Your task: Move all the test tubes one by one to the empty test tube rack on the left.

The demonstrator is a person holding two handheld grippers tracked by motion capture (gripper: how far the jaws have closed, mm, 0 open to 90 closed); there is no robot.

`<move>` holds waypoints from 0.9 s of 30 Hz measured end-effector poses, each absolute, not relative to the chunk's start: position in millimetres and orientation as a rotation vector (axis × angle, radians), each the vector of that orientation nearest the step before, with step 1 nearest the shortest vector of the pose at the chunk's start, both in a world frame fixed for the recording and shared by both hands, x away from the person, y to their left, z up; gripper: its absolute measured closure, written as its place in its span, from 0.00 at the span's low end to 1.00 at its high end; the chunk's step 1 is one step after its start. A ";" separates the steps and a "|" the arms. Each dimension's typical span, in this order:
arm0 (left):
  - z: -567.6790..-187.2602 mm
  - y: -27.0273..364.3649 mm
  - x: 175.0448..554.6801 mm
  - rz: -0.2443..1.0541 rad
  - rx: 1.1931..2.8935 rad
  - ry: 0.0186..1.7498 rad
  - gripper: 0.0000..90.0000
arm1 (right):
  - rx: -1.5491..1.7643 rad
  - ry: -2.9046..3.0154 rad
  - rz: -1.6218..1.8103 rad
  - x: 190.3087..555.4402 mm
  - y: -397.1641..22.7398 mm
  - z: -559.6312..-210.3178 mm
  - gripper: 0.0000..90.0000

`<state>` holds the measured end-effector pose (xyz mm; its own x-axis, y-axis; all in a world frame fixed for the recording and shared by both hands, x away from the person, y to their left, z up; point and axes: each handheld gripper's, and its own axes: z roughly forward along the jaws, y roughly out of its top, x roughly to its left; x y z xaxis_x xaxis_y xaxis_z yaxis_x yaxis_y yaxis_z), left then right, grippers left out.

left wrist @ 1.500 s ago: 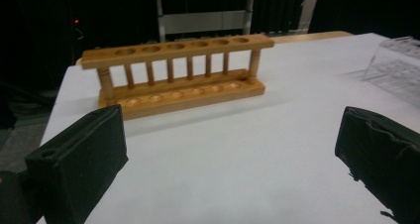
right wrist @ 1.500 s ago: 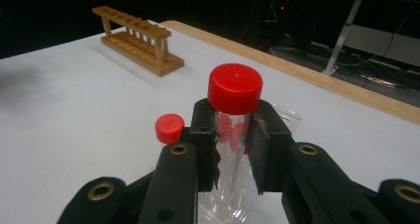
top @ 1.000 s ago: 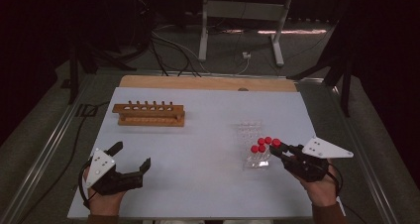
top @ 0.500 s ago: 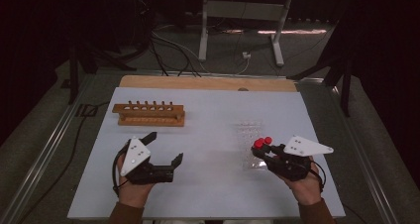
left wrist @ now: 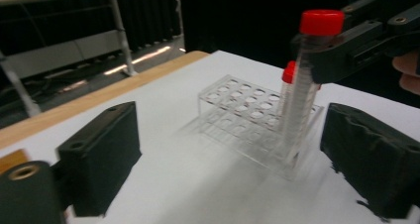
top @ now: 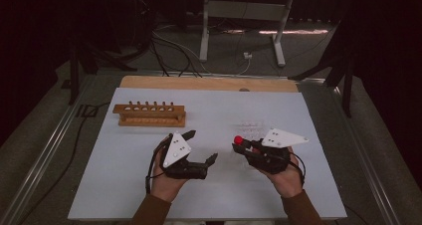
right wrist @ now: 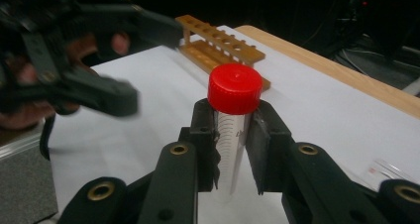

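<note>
My right gripper (top: 244,148) (right wrist: 233,140) is shut on a clear tube with a red cap (right wrist: 235,87) (top: 239,140), held upright just below the cap. My left gripper (top: 203,145) (left wrist: 233,169) is open, close to the tube's left. Its jaws have just been closing a little and hold nothing. In the left gripper view the held tube (left wrist: 304,85) stands ahead between the jaws, untouched. Behind it a clear plastic rack (left wrist: 237,105) (top: 251,128) holds another red-capped tube (left wrist: 288,73). A wooden rack (top: 149,114) (right wrist: 223,40) with a row of holes lies at the far left.
Everything rests on a white sheet (top: 124,185) over the table, with a wooden strip (top: 199,83) along its far edge. Cables and a metal stand (top: 239,16) lie on the floor beyond.
Both hands have come together toward the middle of the sheet. The right gripper carried the tube left, away from the clear rack. The left gripper moved right and up the sheet.
</note>
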<state>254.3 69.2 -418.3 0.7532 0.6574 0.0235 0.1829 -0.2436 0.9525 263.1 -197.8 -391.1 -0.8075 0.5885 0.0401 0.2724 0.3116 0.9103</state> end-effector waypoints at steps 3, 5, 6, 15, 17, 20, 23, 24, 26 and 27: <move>-422.3 58.0 256.4 0.509 1.826 0.646 0.23 | 0.769 2.297 1.503 265.9 -187.8 -391.6 0.83; -422.8 56.3 256.6 0.503 1.835 0.636 0.29 | 0.769 2.299 1.505 266.4 -185.8 -391.5 0.83; -423.3 54.6 256.6 0.494 1.840 0.627 0.34 | 0.767 2.302 1.509 266.9 -184.2 -391.4 0.83; -426.3 46.3 256.6 0.428 1.880 0.563 0.69 | 0.770 2.317 1.546 269.2 -174.0 -393.2 0.83; -426.2 45.8 256.2 0.426 1.883 0.555 0.75 | 0.769 2.321 1.547 269.3 -173.1 -393.5 0.83; -426.2 45.4 256.3 0.421 1.885 0.545 0.80 | 0.769 2.322 1.551 269.2 -172.2 -393.8 0.83; -427.0 44.1 256.3 0.421 1.892 0.540 0.83 | 0.770 2.321 1.553 269.1 -171.7 -394.1 0.83; -427.3 44.6 256.6 0.423 1.889 0.542 0.83 | 0.772 2.321 1.548 269.1 -171.4 -394.3 0.83; -427.3 45.5 256.9 0.426 1.886 0.537 0.84 | 0.772 2.322 1.555 269.5 -172.4 -394.3 0.83; -427.3 45.5 256.9 0.426 1.886 0.537 0.84 | 0.772 2.322 1.555 269.5 -172.4 -394.3 0.83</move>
<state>256.9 45.5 -427.3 0.8342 0.5500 0.0408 0.1653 -0.3199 0.9329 269.5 -172.4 -394.3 -0.8311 0.5489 0.0894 0.2916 0.2932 0.9105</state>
